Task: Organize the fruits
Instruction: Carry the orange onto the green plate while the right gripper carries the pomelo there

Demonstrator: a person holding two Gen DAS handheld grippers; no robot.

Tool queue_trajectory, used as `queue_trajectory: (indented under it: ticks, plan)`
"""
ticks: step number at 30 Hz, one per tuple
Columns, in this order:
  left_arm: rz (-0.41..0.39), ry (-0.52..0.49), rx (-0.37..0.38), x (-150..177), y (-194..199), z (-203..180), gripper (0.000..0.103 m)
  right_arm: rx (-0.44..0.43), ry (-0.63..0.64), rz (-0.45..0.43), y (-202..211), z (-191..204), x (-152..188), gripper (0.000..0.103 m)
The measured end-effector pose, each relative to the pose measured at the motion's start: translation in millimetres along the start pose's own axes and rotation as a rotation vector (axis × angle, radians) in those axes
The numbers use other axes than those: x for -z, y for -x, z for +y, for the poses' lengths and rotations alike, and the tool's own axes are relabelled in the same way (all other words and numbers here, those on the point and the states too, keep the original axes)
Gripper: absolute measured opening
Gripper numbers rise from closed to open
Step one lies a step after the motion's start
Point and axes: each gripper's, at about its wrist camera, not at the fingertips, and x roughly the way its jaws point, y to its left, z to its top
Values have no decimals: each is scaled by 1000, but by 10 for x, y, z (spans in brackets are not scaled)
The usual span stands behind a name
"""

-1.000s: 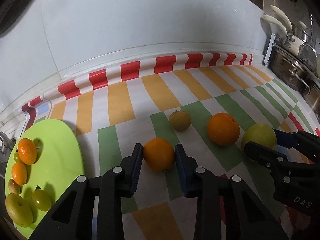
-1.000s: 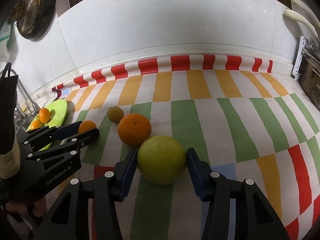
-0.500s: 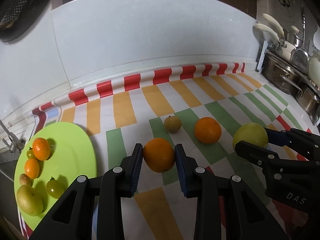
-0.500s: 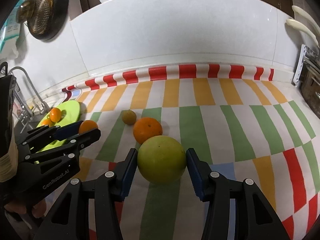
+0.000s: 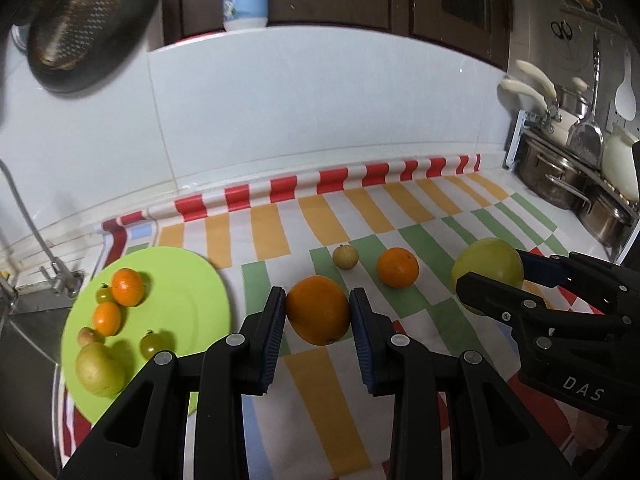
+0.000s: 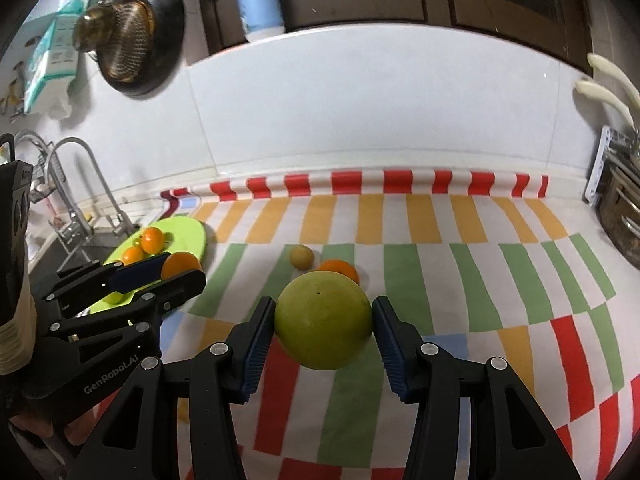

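From the left wrist view, the left gripper has its two blue-padded jaws closed against the sides of a round orange fruit, held clear of the striped red, orange and green tablecloth. The flat round lime-green plate, already carrying small oranges, green tomatoes and a pear, lies to the lower left of the frame, just beside this gripper. At the right edge the right gripper clasps a large yellow-green round fruit, well apart from the plate.

From the right wrist view, the right gripper pinches the yellow-green fruit at centre frame, lifted off the cloth. The plate sits at middle left, beyond the left gripper and its orange. I judge the left hand is the nearer and should unload first.
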Motion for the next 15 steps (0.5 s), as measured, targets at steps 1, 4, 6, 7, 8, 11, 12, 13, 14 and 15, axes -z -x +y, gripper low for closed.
queue_trajectory:
  ticks: [1, 4, 6, 7, 8, 11, 12, 13, 14, 15]
  plan:
    - [-8, 2, -6, 3, 53, 10, 33, -7, 6, -7, 32, 29, -12, 51]
    - [-24, 11, -31, 20, 212, 60, 33, -32, 22, -29, 122, 123, -42, 51]
    - [-35, 17, -50, 35, 312, 104, 33, -50, 37, -43, 168, 195, -61, 51]
    - [-40, 20, -62, 42, 362, 124, 33, -61, 44, -50, 189, 240, -71, 51]
    - [-44, 23, -73, 48, 406, 145, 33, -75, 52, -57, 207, 285, -80, 51]
    - [-59, 43, -108, 75, 533, 218, 33, -110, 79, -70, 236, 406, -105, 51]
    - [-65, 52, -125, 87, 579, 257, 33, -118, 87, -72, 234, 444, -106, 51]
    - [-67, 59, -135, 97, 610, 287, 33, -130, 98, -74, 231, 492, -114, 51]
    - [-70, 68, -148, 108, 644, 327, 33, -142, 109, -76, 224, 542, -123, 51]
    - [-72, 75, -158, 116, 666, 352, 33, -151, 117, -77, 216, 580, -129, 51]
